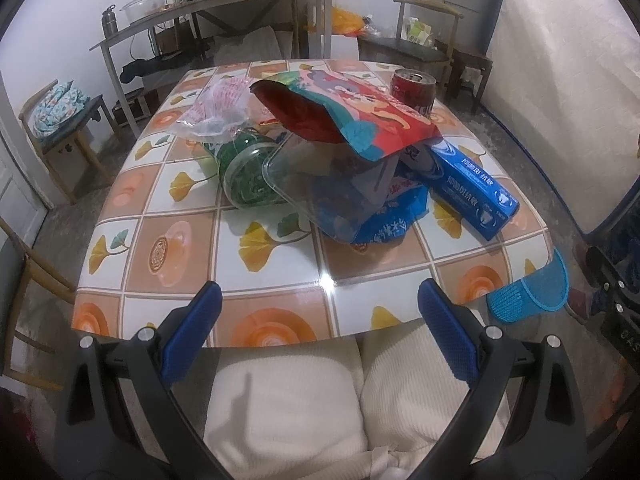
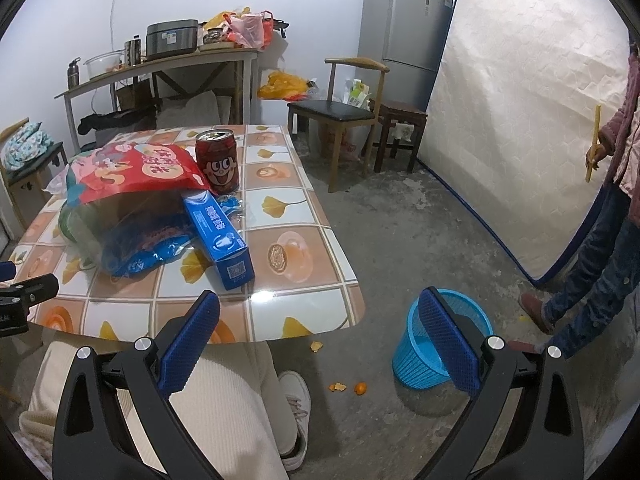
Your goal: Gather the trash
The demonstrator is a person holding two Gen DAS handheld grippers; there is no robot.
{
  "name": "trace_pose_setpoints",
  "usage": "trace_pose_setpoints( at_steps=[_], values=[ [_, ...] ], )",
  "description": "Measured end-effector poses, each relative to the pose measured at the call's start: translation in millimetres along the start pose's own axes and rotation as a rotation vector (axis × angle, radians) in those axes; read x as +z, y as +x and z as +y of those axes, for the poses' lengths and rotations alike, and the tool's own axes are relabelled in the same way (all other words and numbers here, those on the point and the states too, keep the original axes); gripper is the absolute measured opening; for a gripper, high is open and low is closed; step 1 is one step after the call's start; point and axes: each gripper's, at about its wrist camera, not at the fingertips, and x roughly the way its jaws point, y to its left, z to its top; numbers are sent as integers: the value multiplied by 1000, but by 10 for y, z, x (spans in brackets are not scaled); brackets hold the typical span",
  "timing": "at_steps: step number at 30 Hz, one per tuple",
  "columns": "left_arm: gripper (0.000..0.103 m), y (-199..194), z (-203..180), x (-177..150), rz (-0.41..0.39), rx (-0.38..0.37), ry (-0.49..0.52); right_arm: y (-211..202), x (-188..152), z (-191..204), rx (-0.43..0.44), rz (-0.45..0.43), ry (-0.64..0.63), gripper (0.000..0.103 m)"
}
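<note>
Tiled bench (image 1: pixel 160 248) fills the left wrist view, trash heaped mid-surface: clear tub (image 1: pixel 320 192), snack bag (image 1: pixel 352 116); left gripper (image 1: pixel 320 320) fingers apart, empty. Right wrist view: right gripper (image 2: pixel 320 320) likewise spread, blue bin (image 2: pixel 416 356) on the floor beside the bench, probably to receive trash.

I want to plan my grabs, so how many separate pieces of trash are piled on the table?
6 visible: clear plastic bag at the back left, green jar, clear tub, red snack bag on top, blue box right, red can behind. A blue wrapper lies underneath; more may hide.
</note>
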Motion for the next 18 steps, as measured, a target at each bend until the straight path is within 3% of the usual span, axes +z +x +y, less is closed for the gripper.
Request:
trace_pose_setpoints(
  at_steps=[6, 11, 16, 18],
  values=[
    [95, 43, 83, 58, -21, -72, -36, 28, 133, 1, -9, -18, 14, 97],
    [94, 55, 165, 127, -81, -201, -60, 104, 346, 119, 10, -46, 21, 97],
    [95, -29, 229, 322, -182, -283, -10, 206, 554, 306, 59, -77, 26, 97],
    [95, -152, 262, 477, -264, -299, 22, 256, 637, 377, 81, -89, 23, 97]
  ],
)
